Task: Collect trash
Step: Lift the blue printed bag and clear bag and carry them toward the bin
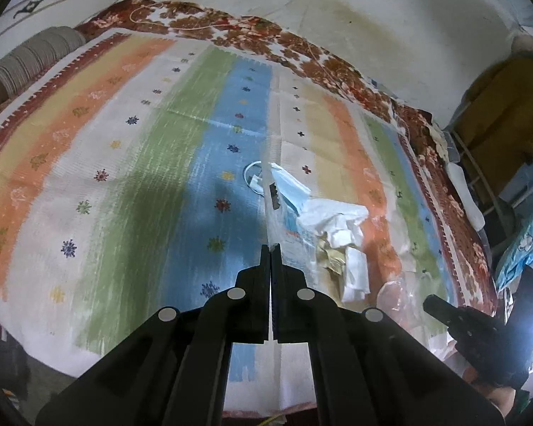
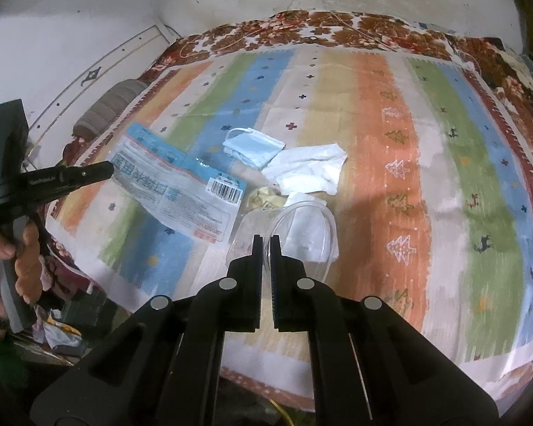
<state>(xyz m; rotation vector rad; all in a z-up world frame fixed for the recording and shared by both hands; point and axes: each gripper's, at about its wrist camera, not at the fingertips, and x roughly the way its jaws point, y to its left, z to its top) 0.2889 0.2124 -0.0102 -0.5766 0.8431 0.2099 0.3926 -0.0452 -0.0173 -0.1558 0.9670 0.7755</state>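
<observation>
My left gripper is shut on a flat plastic wrapper with blue print and a barcode, held edge-on above the striped bed cover; the left gripper also shows in the right wrist view. My right gripper is shut on the rim of a clear plastic cup, and appears in the left wrist view. On the cover lie a blue face mask, white crumpled tissues and a yellowish crumpled scrap. The mask and tissues also show left.
A striped bed cover lies over a floral brown blanket. A grey bolster pillow lies at the far left. A white wall stands behind. Clutter stands beside the bed on the right.
</observation>
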